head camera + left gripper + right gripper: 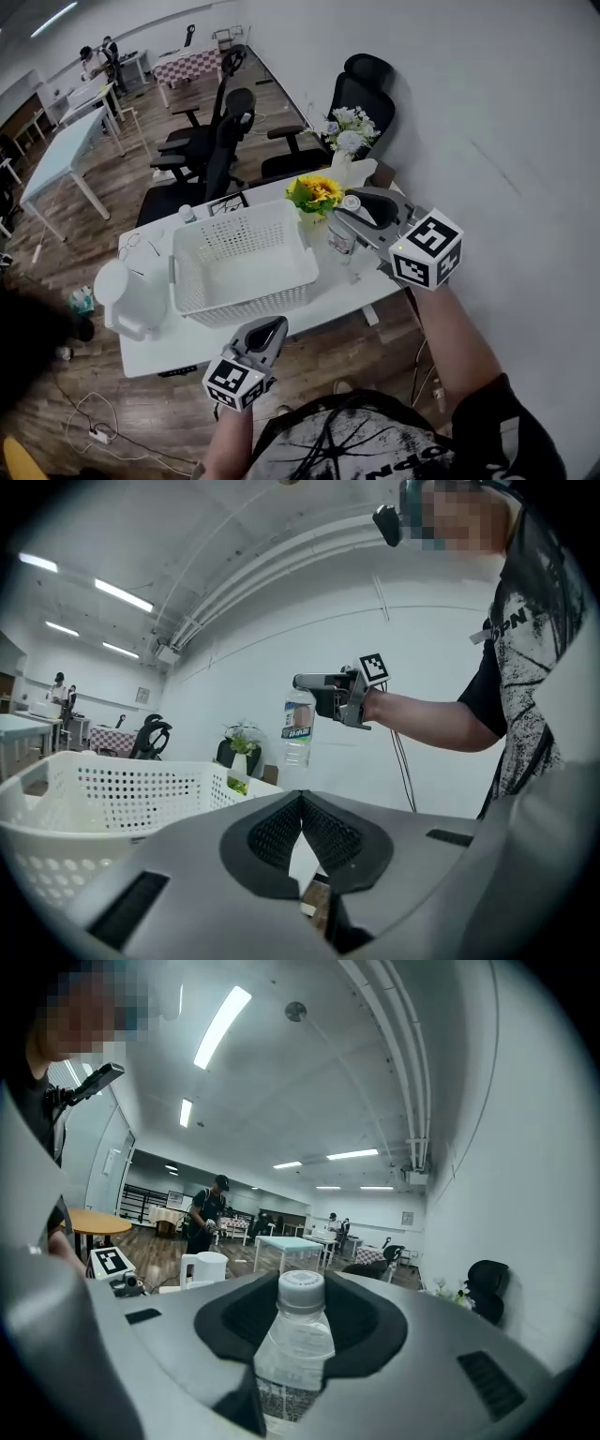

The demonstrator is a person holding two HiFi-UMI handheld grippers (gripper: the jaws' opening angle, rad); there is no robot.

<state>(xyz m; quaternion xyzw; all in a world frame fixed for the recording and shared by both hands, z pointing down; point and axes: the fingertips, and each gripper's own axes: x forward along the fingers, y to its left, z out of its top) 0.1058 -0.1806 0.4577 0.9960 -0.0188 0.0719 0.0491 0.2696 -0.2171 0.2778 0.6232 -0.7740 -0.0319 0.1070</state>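
My right gripper point(350, 212) is shut on a clear water bottle point(340, 238) with a white cap, held upright above the white table point(349, 291), just right of the white perforated basket point(239, 217). In the right gripper view the bottle point(298, 1335) stands between the jaws of that gripper point(302, 1314), held by its neck and shoulder. My left gripper point(273, 328) hovers over the table's front edge, below the basket. Its jaws point(301, 803) meet at the tips with nothing between them. The left gripper view also shows the held bottle point(297, 728) and the basket point(103, 794).
A white kettle point(127, 296) stands at the table's left end, with eyeglasses point(137, 246) behind it. Sunflowers point(317, 192) and a vase of white flowers point(347, 133) sit at the back right. Black office chairs point(361, 89) stand behind the table; a wall runs along the right.
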